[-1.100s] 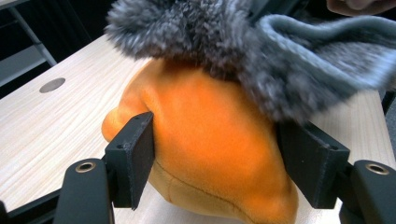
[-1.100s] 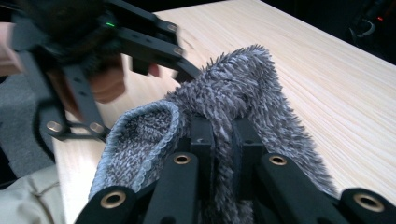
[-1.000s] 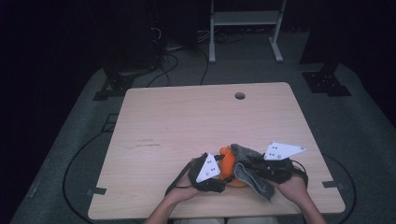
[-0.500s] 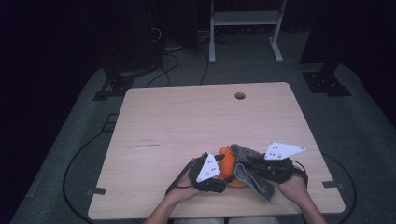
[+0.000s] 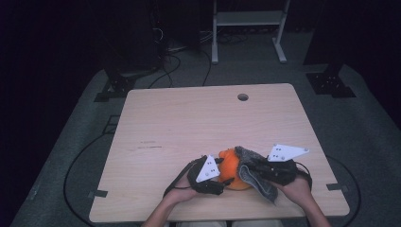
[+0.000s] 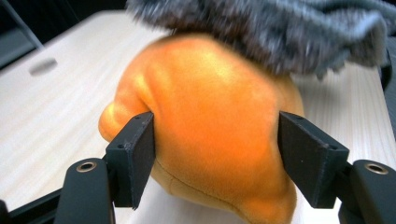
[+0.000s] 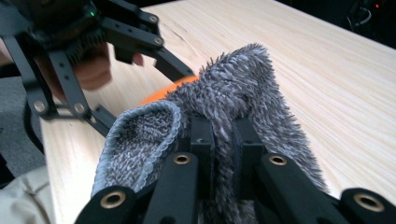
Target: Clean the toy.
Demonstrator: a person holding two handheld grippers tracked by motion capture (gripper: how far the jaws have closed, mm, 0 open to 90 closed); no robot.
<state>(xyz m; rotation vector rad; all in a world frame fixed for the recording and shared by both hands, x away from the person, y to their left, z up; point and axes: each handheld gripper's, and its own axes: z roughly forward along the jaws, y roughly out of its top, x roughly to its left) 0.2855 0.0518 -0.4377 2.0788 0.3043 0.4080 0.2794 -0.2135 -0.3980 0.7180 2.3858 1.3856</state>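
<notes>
The round orange plush toy (image 6: 210, 126) is sitting on the pale wooden bench (image 5: 189, 123), squeezed in the left gripper (image 6: 215, 154), whose jaws have just been closing. The right gripper (image 7: 219, 140), pinching the shaggy grey cloth (image 7: 243, 88), is draping it over the toy from the right.

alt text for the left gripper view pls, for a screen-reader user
An orange plush toy sits between the left gripper's two black jaws, which press on its sides. A grey fuzzy cloth drapes over the toy's top, with the pale wooden table beneath.
</notes>
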